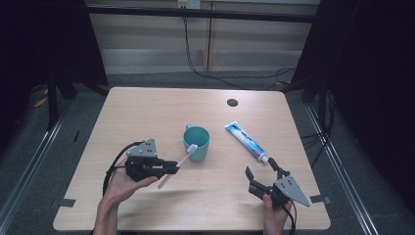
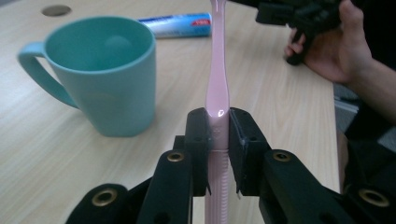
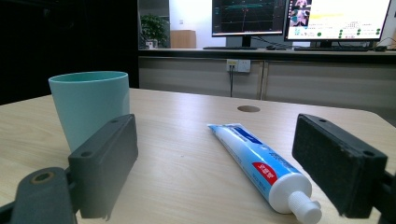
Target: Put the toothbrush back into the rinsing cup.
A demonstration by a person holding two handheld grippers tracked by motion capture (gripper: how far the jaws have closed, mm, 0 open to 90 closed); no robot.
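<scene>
Evenly lit from overhead on the wooden table (image 1: 147,112); dark, underexposed at both side edges of the high view. Soft, short shadows under the teal mug (image 1: 196,143). Specular glare on the pink toothbrush (image 2: 218,88) handle, centre frame. Blurred black pads (image 3: 105,163) at lower frame; overexposed monitors (image 3: 338,18) upper right.

My left gripper (image 1: 169,166) is matte black with a grey three-cornered plate on top, brass-ringed screw holes along its linkage arms, and a black cable looping behind. My right gripper (image 1: 262,169) matches it: flat rectangular black pads, grey plate at its rear. Forearms bare.
</scene>
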